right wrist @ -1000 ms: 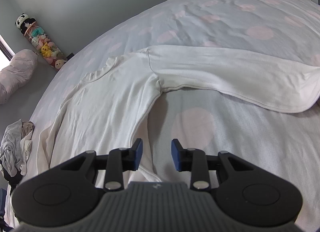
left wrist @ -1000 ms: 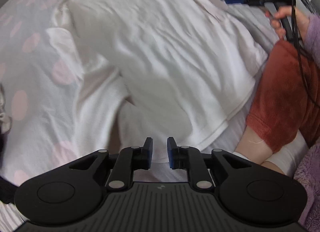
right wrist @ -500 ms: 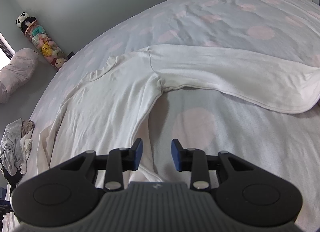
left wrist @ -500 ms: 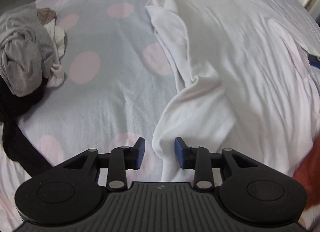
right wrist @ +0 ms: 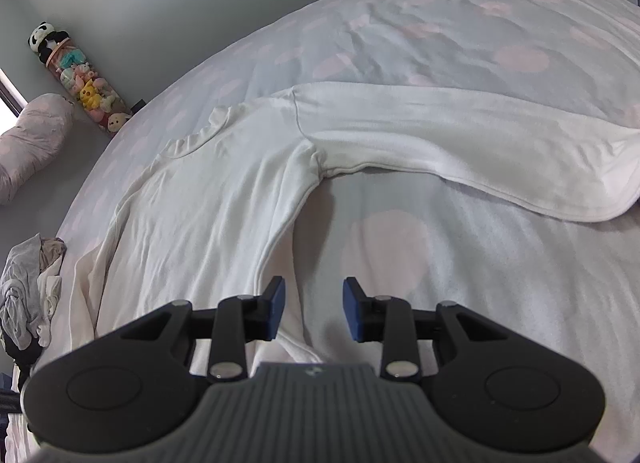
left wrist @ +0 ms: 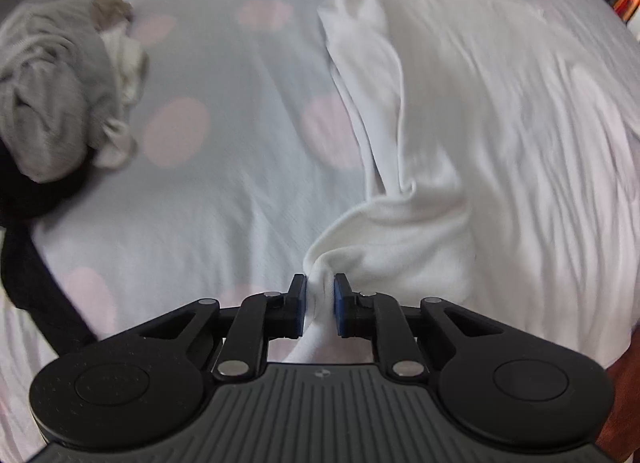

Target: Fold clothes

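Observation:
A white long-sleeved shirt lies spread on the bed, collar at the far end. My left gripper is shut on the end of its near sleeve, with the cloth bunched between the blue pads. In the right wrist view the shirt lies flat with its other sleeve stretched out to the right. My right gripper is open and empty, hovering over the shirt's side seam near the hem.
The bed sheet is pale grey with pink dots. A heap of grey and white clothes and a black garment lie at the left. A pink pillow and a tube of plush toys stand by the wall.
My left gripper has swung from the shirt's hem to its near sleeve and shut on the sleeve end. My right gripper has stayed open in the same place.

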### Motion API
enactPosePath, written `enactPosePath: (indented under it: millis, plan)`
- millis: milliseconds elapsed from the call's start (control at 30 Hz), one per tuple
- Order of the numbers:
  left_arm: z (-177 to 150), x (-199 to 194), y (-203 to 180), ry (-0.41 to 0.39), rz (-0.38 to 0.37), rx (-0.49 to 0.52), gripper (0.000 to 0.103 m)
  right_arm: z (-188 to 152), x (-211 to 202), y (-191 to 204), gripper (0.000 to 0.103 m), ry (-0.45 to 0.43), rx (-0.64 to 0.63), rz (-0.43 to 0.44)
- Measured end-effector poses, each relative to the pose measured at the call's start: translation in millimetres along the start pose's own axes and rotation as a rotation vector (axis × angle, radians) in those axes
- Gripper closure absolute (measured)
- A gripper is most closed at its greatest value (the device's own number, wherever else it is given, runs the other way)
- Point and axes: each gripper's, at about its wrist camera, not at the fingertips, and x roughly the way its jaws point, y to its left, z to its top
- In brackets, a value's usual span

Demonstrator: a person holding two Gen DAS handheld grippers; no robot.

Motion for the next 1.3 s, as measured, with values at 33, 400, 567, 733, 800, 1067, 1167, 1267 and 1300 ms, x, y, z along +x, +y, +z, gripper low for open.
enactPosePath:
  millis: [33,400,567,733,800,1067,1167,1267,1300]
  plan:
    - [6.6,-12.0,4.9,-0.033,0.021,-0.008,0.091,0.2,-0.4,-0.3,0.068,-0.001,-0.001,0.001]
    - [102.2,-115.0,73.0,-0.287,0.313,-0.083,0.092,-1.2,1.1,1.6,0.068,0.012,-0.006,-0.012]
    - [129.2,-114.5,114.2,-0.294,0.445,-0.108,0.092,-1.2,2.9,4.3,0.068,0.016,-0.013,-0.015]
    - [139.3,-81.4,154.0,-0.252,0.526,-0.154,0.092,-0.8,5.9,3.9,0.068,0.024,-0.017,-0.021]
    - [139.3,-59.4,166.7,-0.226,0.541,-0.174,0.092,-1.0,9.3,5.1,0.068,0.033,-0.020,-0.026]
    - [127.3,13.2,182.5,-0.123,0.587,-0.151,0.088,-0.2,25.3,5.1,0.067,0.067,-0.020,-0.055]
    - [123.6,7.2,176.9,-0.197,0.618,-0.121,0.083,2.1,26.1,4.9,0.067,0.064,-0.018,-0.054]
    - [130.3,-7.6,168.1,-0.273,0.604,-0.121,0.078,5.2,21.1,5.3,0.067,0.050,-0.022,-0.038]
    - [133.0,-12.8,163.3,-0.296,0.599,-0.115,0.075,6.7,19.0,5.2,0.067,0.044,-0.025,-0.036]
